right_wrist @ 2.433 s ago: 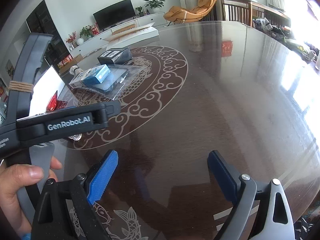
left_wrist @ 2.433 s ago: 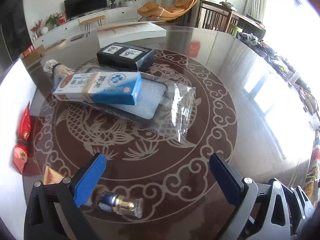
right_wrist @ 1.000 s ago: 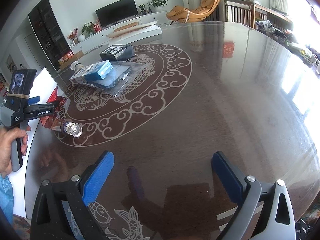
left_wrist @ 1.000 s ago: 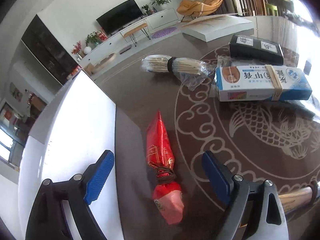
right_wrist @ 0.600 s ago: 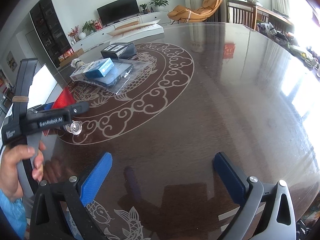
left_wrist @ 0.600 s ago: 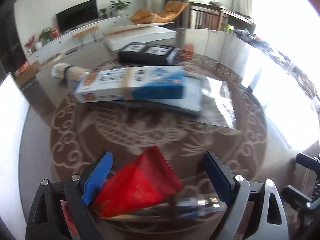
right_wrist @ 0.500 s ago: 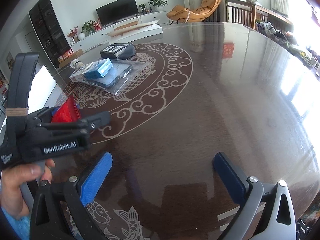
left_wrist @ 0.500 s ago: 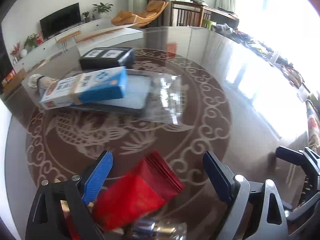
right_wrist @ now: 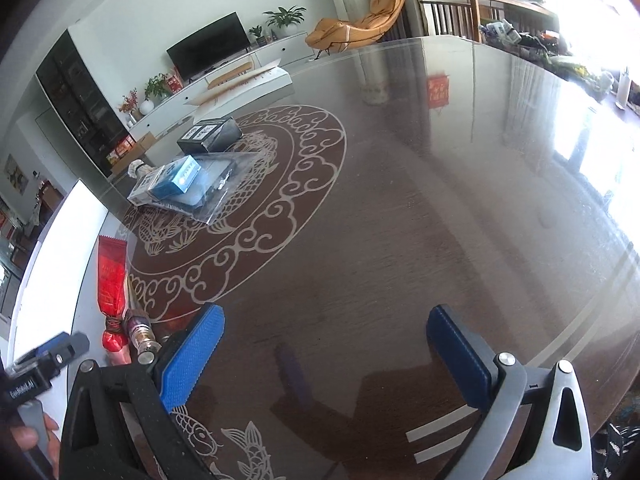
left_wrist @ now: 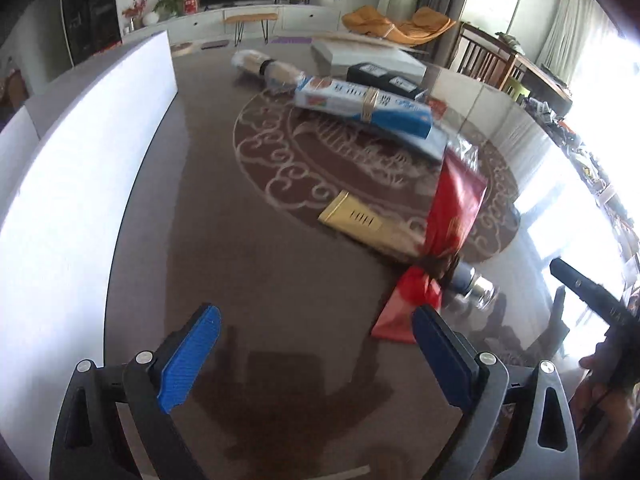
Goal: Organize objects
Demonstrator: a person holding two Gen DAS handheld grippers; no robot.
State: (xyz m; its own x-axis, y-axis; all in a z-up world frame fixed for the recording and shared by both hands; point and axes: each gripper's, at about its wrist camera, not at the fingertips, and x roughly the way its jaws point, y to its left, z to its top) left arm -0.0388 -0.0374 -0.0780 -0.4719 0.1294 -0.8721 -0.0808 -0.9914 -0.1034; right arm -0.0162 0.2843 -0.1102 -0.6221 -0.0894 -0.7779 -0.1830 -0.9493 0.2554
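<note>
Jaws of the left gripper are spreading wide with nothing between them, only bare tabletop; the right gripper hangs wide apart over bare wood too, holding nothing.

Left to right in the left wrist view: a white board along the edge, then a bundle of sticks in clear wrap, a blue-and-white carton bound with a rubber band and lying on a clear plastic bag, a black box behind it, a gold packet, and the red foil packet lying partly over a small glass bottle, just beside the right-hand jaw.

Risks, as I judge them: the red foil packet rests unevenly on the round bottle, so a careless brush from that near jaw could set the bottle rolling across the glossy top. A grab at the crinkly foil could slip off. The banded carton sits on slick plastic and could slide if nudged.

Dark polished wood with a pale scrollwork medallion mirrors the window glare. Beyond it lie a television, a white low cabinet, potted plants and an orange lounge chair.
</note>
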